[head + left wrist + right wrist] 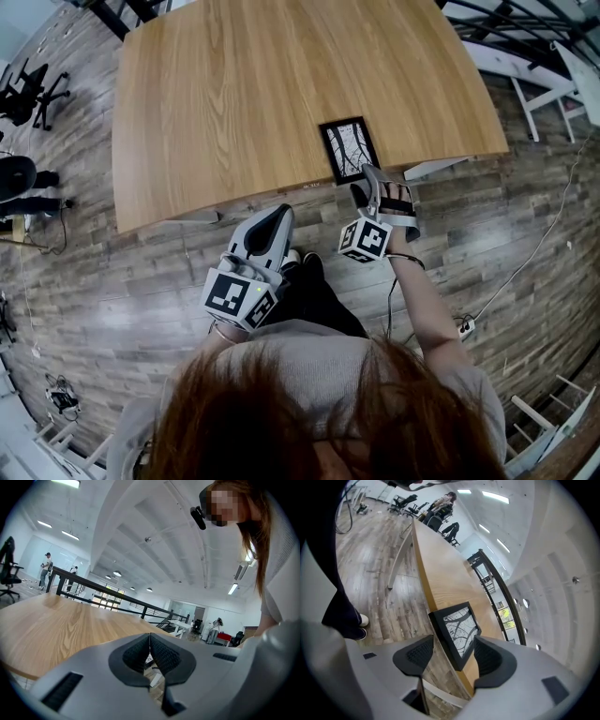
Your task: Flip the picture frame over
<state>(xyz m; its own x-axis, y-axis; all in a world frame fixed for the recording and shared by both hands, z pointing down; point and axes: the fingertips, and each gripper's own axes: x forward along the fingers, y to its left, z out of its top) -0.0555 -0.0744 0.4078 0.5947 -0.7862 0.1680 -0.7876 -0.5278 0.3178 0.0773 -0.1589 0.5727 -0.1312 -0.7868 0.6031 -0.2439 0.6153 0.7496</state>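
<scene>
Right gripper [451, 654] jaws spread around one picture frame [458, 627], not pressing; left gripper [150, 651] closed, empty; one table [234, 103].

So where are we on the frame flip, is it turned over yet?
Done: cannot tell. The picture frame lies at the table edge, picture side up. In hand: nothing is gripped. The right claw is open with the frame's near end between its jaws; the left claw is shut and empty. Left: if that is the starting face, the grip and the whole flip.

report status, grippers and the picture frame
Left gripper shut, empty. Right gripper open, straddling black rectangular picture frame, picture side up at light wooden table near edge. Nothing blocking.
</scene>
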